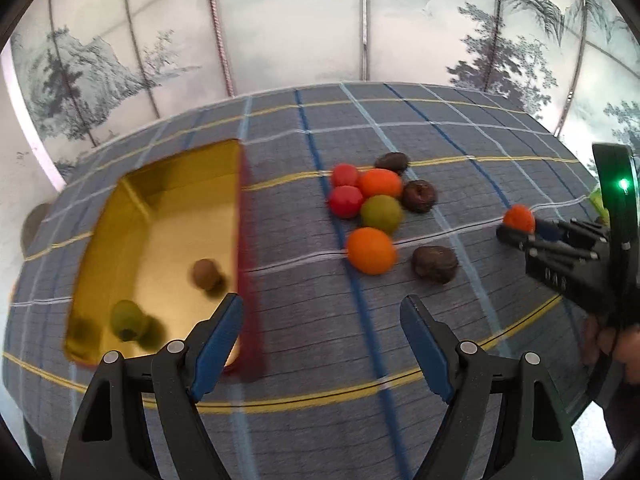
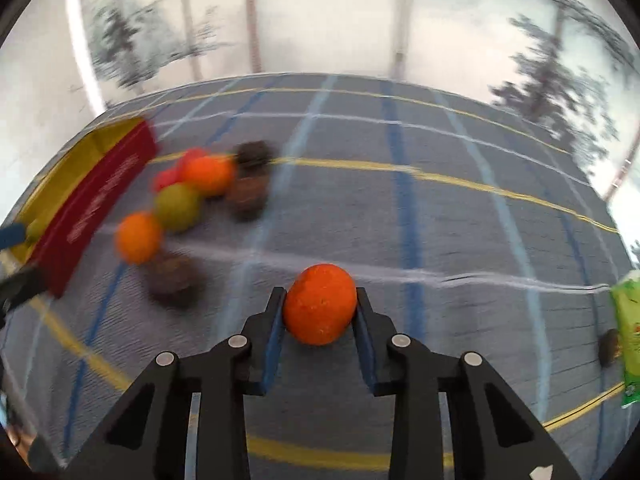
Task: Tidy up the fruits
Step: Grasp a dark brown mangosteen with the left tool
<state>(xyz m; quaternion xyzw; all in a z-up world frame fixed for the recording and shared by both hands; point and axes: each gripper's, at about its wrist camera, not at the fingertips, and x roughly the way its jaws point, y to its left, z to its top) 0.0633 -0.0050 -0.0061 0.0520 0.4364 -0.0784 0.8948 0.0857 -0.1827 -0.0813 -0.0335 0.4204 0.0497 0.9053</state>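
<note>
Right claw [image 2: 320, 312] grips orange fruit [image 2: 320, 310]; left claw [image 1: 322, 320] gaping; gold box [image 1: 120, 216] holds green fruit [image 1: 127, 319].

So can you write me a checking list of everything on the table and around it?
Surface: plaid tablecloth.
Job's things: gold tray holding two fruits; fruit pile on the cloth.
Clutter: green packet at the right edge.
Grippers: left gripper open, empty; right gripper shut on an orange fruit.
Cables: nothing seen.
Surroundings: wall panels painted with trees.
</note>
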